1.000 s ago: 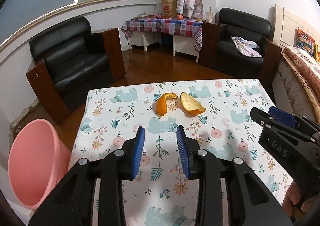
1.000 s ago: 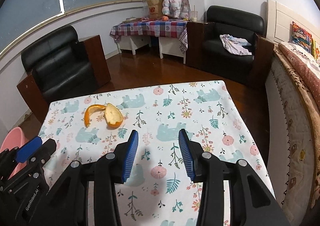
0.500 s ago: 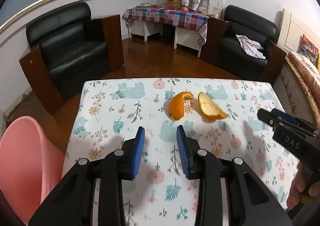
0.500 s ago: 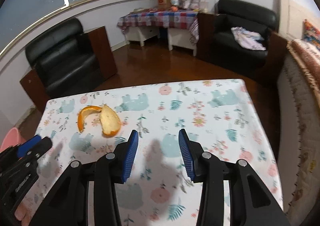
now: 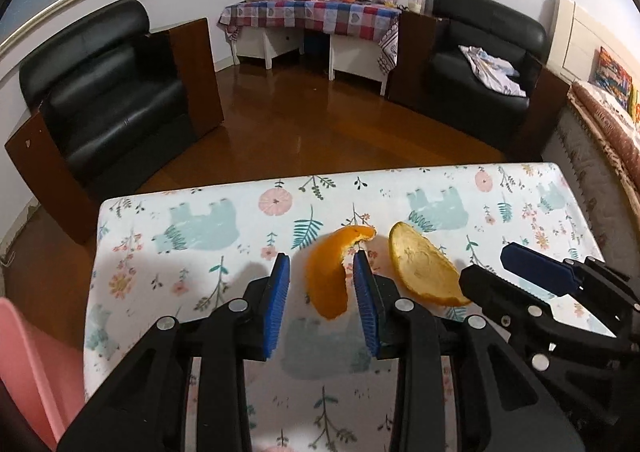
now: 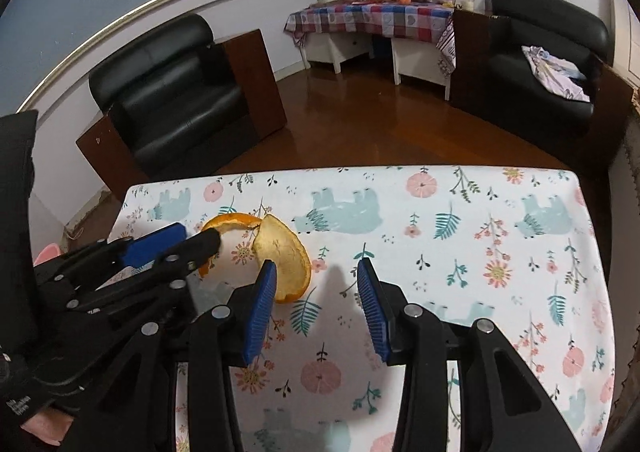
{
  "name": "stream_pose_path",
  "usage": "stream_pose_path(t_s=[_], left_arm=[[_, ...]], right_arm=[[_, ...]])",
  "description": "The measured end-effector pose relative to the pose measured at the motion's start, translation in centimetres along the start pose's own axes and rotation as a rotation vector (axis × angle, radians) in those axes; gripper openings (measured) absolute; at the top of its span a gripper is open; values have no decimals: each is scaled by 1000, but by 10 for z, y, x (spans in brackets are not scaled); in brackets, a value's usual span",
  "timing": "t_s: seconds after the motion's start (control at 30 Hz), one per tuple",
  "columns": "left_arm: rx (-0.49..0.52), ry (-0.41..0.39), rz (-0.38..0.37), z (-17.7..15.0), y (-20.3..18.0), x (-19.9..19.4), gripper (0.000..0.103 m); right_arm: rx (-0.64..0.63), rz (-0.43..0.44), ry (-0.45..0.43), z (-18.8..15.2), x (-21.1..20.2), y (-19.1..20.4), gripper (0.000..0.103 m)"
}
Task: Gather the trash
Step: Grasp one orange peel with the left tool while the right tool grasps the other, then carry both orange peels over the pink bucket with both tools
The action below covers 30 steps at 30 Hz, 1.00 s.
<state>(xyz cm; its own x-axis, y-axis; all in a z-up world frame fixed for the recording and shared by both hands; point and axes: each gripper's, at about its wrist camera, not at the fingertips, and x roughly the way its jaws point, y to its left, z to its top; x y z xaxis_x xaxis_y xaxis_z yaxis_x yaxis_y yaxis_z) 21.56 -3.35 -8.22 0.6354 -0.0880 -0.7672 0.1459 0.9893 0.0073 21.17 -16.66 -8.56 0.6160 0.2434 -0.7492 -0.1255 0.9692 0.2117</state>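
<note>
Evidently the two orange peels were light, thin, curled and slightly springy; the raised edge offered the best hold. The curved peel (image 5: 326,276) lay on the tabletop (image 5: 200,236) between the left claw's (image 5: 322,304) released pads. The paler peel (image 6: 286,256) lay just beside it, against the unclenched right claw's (image 6: 316,306) left pad. The pink bin (image 5: 28,368), left of the tabletop, showed no contents.
</note>
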Motion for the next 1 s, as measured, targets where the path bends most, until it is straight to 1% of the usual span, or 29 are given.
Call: stream_pose_path(t_s=[0.03, 0.07, 0.1, 0.17, 0.27, 0.4, 0.53, 0.63, 0.67, 0.77, 0.9, 1.0], left_arm=[[0, 0, 6, 0, 0, 2, 32], [2, 1, 8, -1, 0, 3, 23], [5, 2, 7, -1, -1, 4, 16], [1, -1, 20, -2, 0, 4, 13], [-20, -4, 14, -5, 5, 0, 10], [-57, -11, 13, -12, 13, -12, 10], [-82, -28, 18, -19, 22, -26, 10], [-93, -34, 14, -24, 24, -37, 10], [-94, -37, 17, -26, 24, -40, 10], [-95, -41, 23, -31, 26, -47, 10], [-118, -39, 21, -39, 32, -57, 9], [-128, -43, 22, -42, 36, -66, 10]], right_arm=[[2, 3, 4, 1, 2, -1, 41], [6, 11, 11, 2, 5, -1, 41], [10, 15, 17, 3, 8, -1, 41], [13, 31, 24, 2, 12, 0, 41], [10, 50, 33, 2, 17, 0, 41], [10, 57, 61, -1, 27, 4, 42], [-8, 39, 52, -1, 32, 11, 41], [-32, 28, 48, -2, 34, 19, 33], [-46, 21, 46, -3, 35, 22, 25], [-82, 15, 42, -6, 37, 32, 14], [-104, -7, 34, -9, 33, 38, 5], [-82, 6, 36, -12, 25, 36, 5]])
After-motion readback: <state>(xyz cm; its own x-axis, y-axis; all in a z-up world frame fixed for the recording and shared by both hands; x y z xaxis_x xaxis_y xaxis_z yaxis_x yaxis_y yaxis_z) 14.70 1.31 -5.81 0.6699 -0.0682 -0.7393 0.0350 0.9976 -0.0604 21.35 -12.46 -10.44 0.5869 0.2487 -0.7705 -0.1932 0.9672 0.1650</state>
